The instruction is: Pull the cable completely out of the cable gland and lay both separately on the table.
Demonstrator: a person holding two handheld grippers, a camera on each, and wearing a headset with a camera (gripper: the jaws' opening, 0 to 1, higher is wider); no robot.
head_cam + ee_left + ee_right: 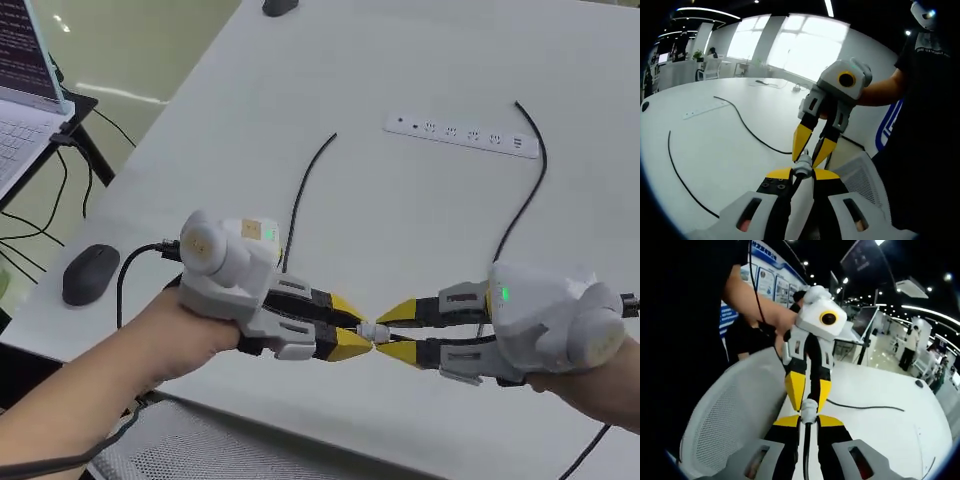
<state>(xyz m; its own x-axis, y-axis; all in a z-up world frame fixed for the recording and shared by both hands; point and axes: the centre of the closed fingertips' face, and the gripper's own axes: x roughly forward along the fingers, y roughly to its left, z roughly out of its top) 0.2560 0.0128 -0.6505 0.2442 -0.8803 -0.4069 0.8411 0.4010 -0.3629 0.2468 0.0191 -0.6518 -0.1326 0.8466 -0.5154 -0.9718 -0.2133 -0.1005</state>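
Observation:
A small white cable gland hangs in the air above the front edge of the white table, pinched between two grippers that meet tip to tip. My left gripper is shut on the gland. From the opposite side my right gripper is shut on the black cable, which runs back between its jaws from the gland. One cable run trails across the table behind the left gripper. Another run trails behind the right one. The right gripper faces the left gripper.
A white power strip lies at the back right of the table. A black mouse sits near the left edge, with a laptop beyond on a side stand. A mesh chair stands below the front edge.

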